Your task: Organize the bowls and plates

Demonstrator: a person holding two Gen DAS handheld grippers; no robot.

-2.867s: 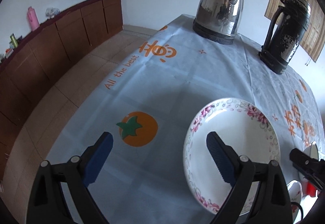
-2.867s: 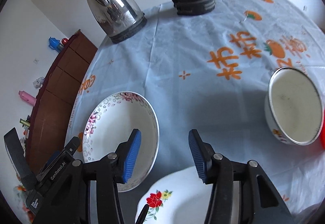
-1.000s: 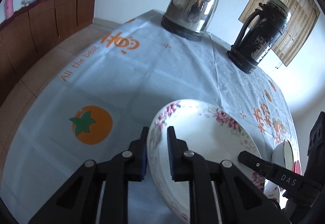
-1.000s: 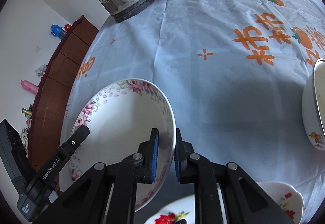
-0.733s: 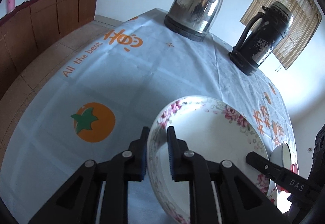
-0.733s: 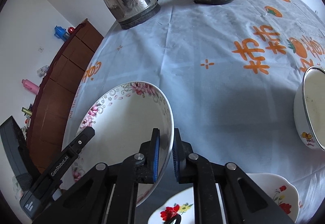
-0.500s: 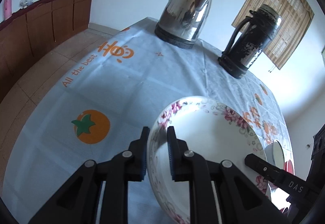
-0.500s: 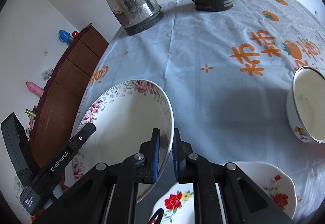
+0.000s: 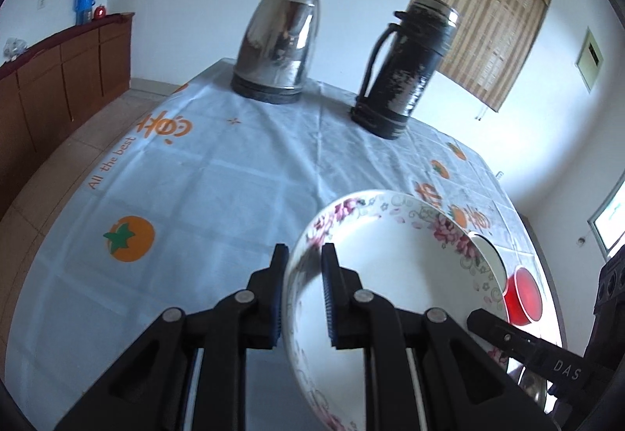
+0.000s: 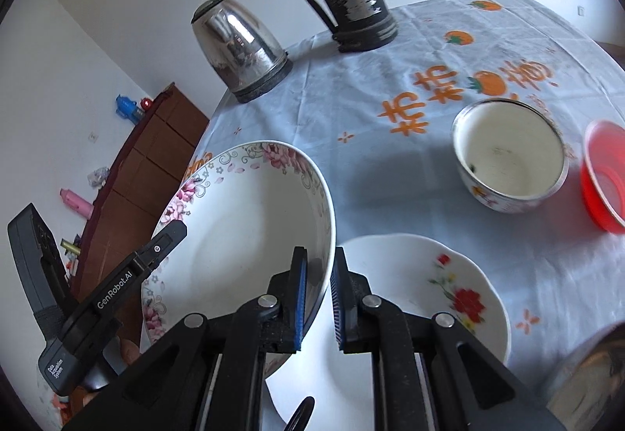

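The floral-rimmed plate (image 10: 250,220) is the reference for everything here: it hangs clear of the blue tablecloth (image 9: 218,173), pinched on opposite sides of its rim by both grippers, most likely because a wide, shallow dish held at one edge alone would sag or twist out of the pads. The left gripper (image 9: 304,294) is clamped on the plate's left rim, one blue pad under the outside wall and the other inside the well, so the rim runs straight up between the fingers (image 9: 331,298). The right gripper (image 10: 317,298) is likewise closed on the plate's opposite rim, with the wall of the dish sandwiched between its ridged pads and the bulk of the plate spreading away to that gripper's left. In the right wrist view the plate tilts, its far edge higher than the gripped edge. Just beside the plate, below and to its right in that view, lies a white plate with a red flower (image 10: 437,298), flat on the cloth; it looks like the natural base for stacking, which would explain why the floral plate is carried at this height. Beyond the plate on that side stand an enamel bowl (image 10: 511,165) and a red bowl (image 10: 603,177), close together. Well behind the plate, a steel kettle (image 9: 279,44) and a dark flask (image 9: 406,63) stand upright, out of the way.
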